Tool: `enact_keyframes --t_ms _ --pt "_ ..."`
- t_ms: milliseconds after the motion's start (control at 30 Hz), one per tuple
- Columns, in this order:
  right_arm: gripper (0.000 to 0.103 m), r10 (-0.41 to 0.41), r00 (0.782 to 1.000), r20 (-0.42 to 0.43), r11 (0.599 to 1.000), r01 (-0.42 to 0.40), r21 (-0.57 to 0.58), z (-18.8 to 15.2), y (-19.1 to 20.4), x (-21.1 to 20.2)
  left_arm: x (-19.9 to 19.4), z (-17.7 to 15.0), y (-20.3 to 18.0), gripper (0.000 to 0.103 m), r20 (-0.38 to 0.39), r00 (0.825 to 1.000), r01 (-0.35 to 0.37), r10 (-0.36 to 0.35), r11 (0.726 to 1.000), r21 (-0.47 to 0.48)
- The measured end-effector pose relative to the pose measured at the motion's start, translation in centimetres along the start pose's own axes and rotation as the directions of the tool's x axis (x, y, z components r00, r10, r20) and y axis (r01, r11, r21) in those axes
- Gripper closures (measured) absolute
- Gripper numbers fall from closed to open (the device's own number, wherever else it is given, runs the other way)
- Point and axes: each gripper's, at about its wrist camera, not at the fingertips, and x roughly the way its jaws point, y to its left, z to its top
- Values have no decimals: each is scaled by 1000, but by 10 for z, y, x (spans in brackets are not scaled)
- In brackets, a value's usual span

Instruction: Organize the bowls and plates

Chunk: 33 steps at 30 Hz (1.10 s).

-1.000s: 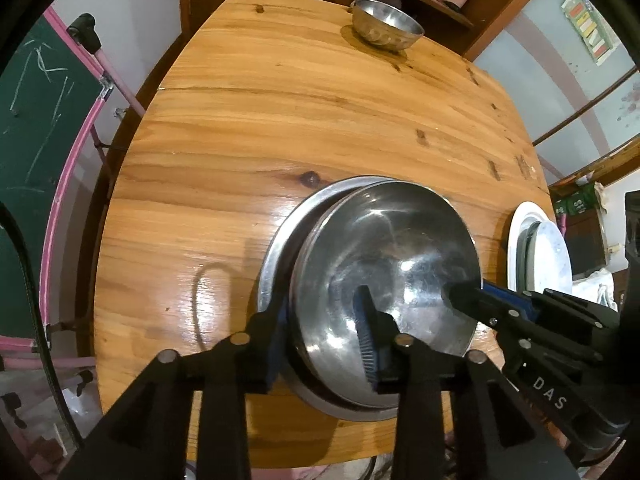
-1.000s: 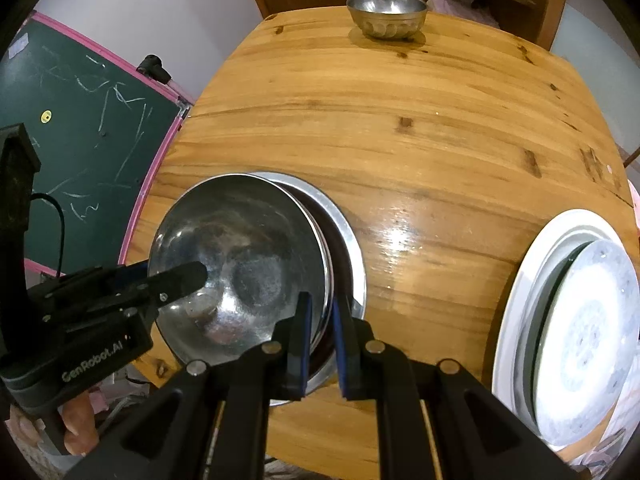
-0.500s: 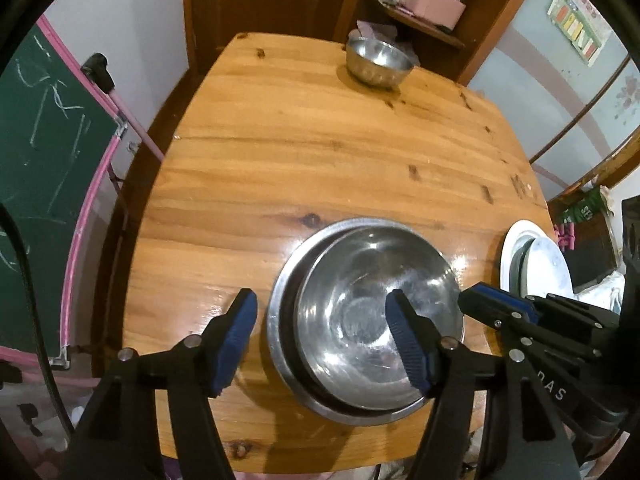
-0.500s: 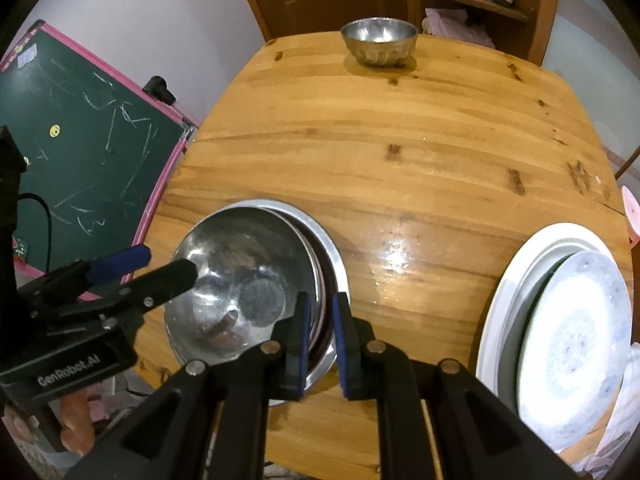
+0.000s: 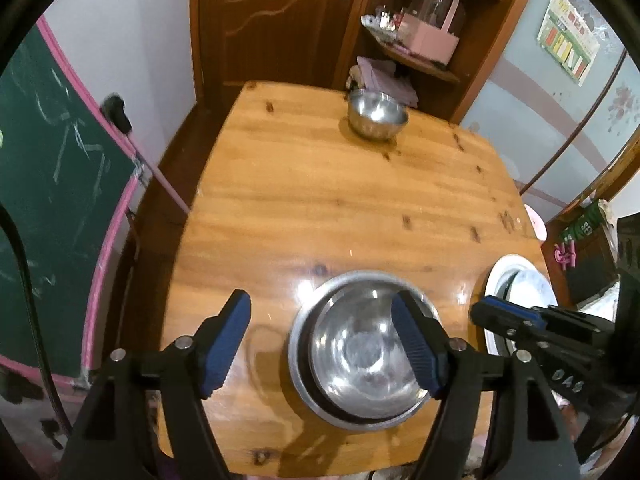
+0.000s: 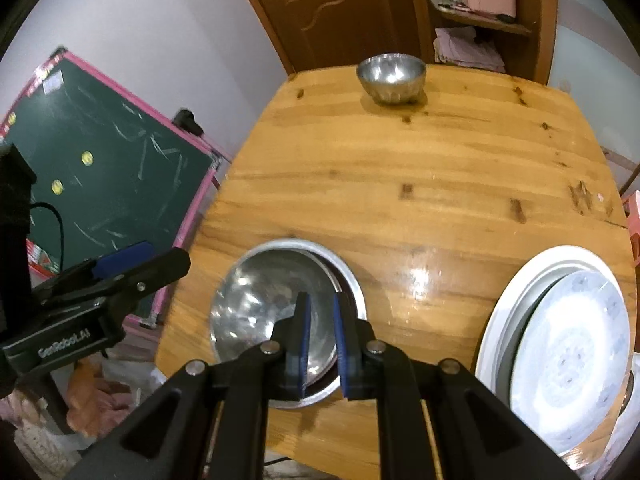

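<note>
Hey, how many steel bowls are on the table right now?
2. One bowl sits nested in a metal dish at the near edge; a smaller bowl stands alone at the far edge. More could be hidden inside the nested stack.

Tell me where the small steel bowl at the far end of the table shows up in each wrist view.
Left wrist: small bowl upper middle, slightly right, by the table's far edge.
Right wrist: small bowl top centre, same far edge.
Shared landmark: the brown door behind the table.
</note>
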Motion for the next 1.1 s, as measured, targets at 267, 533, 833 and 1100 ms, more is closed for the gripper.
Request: enact_keyframes --t_ms 267,533,833,1100 --pt "92 18 992 122 1000 -18 0 62 -9 -66 -43 62 -8 29 117 991 -76 68 995 68" --pt "92 -5 976 219 999 14 -36 122 -8 -117 -75 122 -22 24 236 962 -171 139 978 120" --pt "92 -57 957 285 998 63 -13 200 -20 -138 -67 202 -30 24 263 949 -204 172 974 101" --pt "85 -107 950 292 994 104 28 245 -37 -132 -36 250 -38 24 289 933 -247 212 965 88"
